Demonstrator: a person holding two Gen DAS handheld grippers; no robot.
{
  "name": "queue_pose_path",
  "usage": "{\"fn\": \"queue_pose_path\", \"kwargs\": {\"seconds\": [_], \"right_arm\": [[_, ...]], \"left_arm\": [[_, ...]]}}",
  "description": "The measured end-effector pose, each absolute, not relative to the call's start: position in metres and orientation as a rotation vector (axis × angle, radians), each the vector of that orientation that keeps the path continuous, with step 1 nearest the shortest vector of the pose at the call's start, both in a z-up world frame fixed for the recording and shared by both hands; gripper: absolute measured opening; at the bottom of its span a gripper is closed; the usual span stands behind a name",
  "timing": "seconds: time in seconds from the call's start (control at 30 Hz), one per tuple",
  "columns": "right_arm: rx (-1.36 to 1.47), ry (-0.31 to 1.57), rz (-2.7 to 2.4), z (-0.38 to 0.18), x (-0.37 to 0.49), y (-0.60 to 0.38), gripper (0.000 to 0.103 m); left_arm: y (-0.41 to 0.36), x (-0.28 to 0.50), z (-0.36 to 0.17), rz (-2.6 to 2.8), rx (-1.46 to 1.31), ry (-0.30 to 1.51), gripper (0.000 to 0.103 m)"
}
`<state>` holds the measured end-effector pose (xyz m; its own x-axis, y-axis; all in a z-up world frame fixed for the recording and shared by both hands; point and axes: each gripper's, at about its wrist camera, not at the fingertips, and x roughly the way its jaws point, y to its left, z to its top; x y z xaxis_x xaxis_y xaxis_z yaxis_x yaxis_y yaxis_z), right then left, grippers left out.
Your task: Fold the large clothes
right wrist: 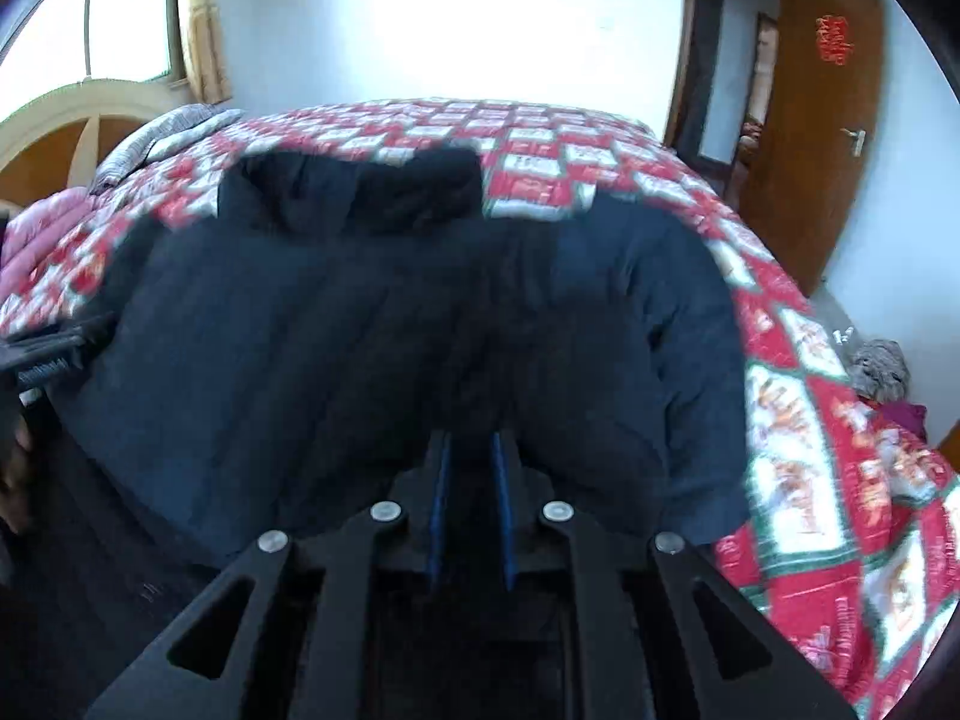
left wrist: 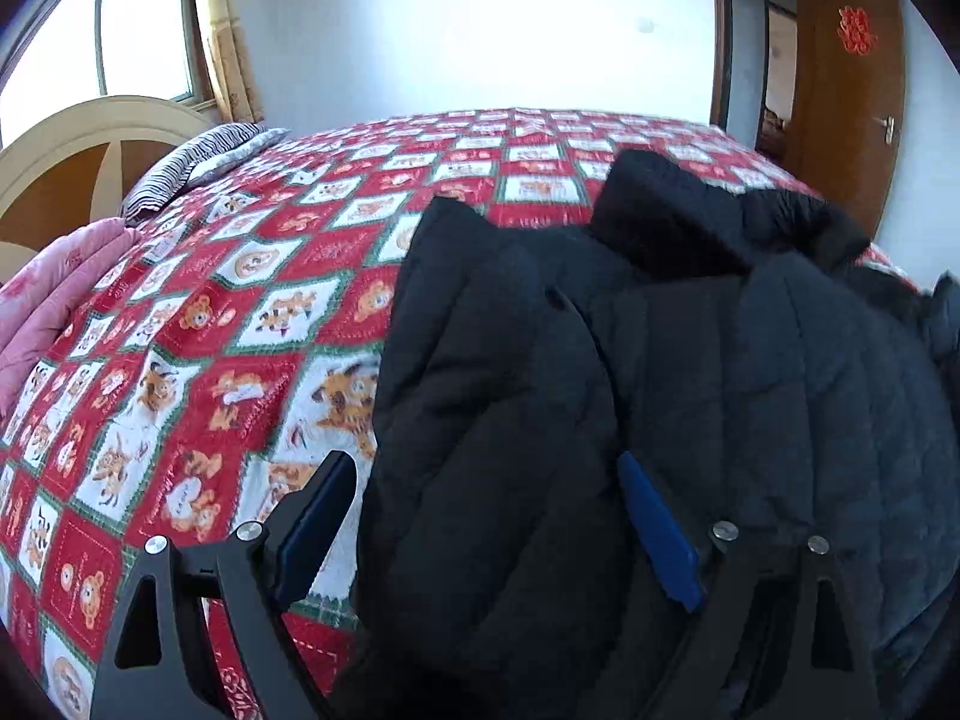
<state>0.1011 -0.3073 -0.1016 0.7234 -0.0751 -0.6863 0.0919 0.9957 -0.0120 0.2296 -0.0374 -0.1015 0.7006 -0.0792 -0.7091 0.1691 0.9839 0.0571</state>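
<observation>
Your black quilted jacket [left wrist: 690, 360] lies spread on the red-and-white patchwork bedspread [left wrist: 210, 330], filling the centre and right of the left wrist view and the whole middle band of the right wrist view [right wrist: 390, 312]. Its collar [left wrist: 672, 216] sits at the far end, toward the top of both frames, so the long axis runs from the bottom of the frame upward, away from you. Your left gripper [left wrist: 486, 516] stands wide open, straddling the jacket's left-hand margin: the left blue pad is over bare bedspread, the right pad over fabric, and a thick fold rises between them with no pad visibly pressing on it. Your right gripper [right wrist: 471, 510] has its jaws drawn nearly together at the near hem, lower centre of its frame; dark fabric appears bunched between the pads, so it reads as a pinch on the hem, though blur keeps that a judgement. The left gripper is the nearer one to the side edge; any fold across the width would likely start there, carried toward frame right.
</observation>
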Motion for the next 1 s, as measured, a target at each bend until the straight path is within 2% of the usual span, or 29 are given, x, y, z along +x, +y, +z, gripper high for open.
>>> {"fn": "queue_pose_path", "kwargs": {"seconds": [0.07,0.27,0.3,0.33,0.37,0.4,0.43,0.53,0.6,0.73,0.77,0.8,0.87,0.9,0.93,1.0], "right_arm": [[0.034,0.768,-0.105,-0.102,0.105,-0.306,0.015],[-0.002,0.799,-0.089,-0.084,0.102,-0.301,0.018],[0.017,0.794,-0.072,-0.074,0.101,-0.303,0.026],[0.042,0.751,-0.056,-0.056,0.099,-0.304,0.042],[0.053,0.711,-0.048,-0.044,0.099,-0.306,0.053],[0.060,0.666,-0.042,-0.028,0.101,-0.307,0.076],[0.065,0.634,-0.035,-0.014,0.106,-0.307,0.093],[0.096,0.663,0.009,0.016,0.156,-0.305,0.095],[0.115,0.704,-0.002,0.017,0.192,-0.307,0.092],[0.191,0.796,-0.078,-0.004,0.268,-0.314,0.068],[0.184,0.831,-0.106,-0.014,0.287,-0.316,0.066],[0.172,0.855,-0.116,-0.023,0.290,-0.317,0.058],[0.138,0.930,-0.107,-0.041,0.304,-0.320,0.036],[0.124,0.957,-0.100,-0.046,0.304,-0.323,0.016],[0.103,0.968,-0.108,-0.049,0.297,-0.329,0.014],[0.111,0.976,-0.106,-0.054,0.287,-0.340,0.014]], "left_arm": [[-0.035,0.235,-0.103,-0.130,0.107,0.810,0.094],[-0.007,0.228,-0.083,-0.205,-0.030,0.872,0.094],[0.002,0.225,-0.070,-0.223,-0.064,0.868,0.094],[0.006,0.223,-0.062,-0.240,-0.082,0.854,0.094],[0.011,0.223,-0.047,-0.262,-0.110,0.824,0.094],[0.014,0.226,-0.031,-0.277,-0.135,0.793,0.094],[0.014,0.233,-0.016,-0.286,-0.160,0.768,0.094],[0.003,0.269,0.007,-0.329,-0.215,0.772,0.097],[-0.019,0.308,0.006,-0.359,-0.216,0.830,0.097],[-0.058,0.355,-0.020,-0.391,-0.222,0.942,0.097],[-0.068,0.363,-0.025,-0.398,-0.206,0.954,0.097],[-0.082,0.372,-0.031,-0.398,-0.163,0.968,0.097],[-0.104,0.387,-0.049,-0.379,-0.074,1.020,0.097],[-0.110,0.390,-0.056,-0.368,-0.050,1.041,0.097],[-0.114,0.393,-0.062,-0.351,-0.021,1.055,0.097],[-0.115,0.394,-0.070,-0.287,0.064,1.039,0.086]]}}
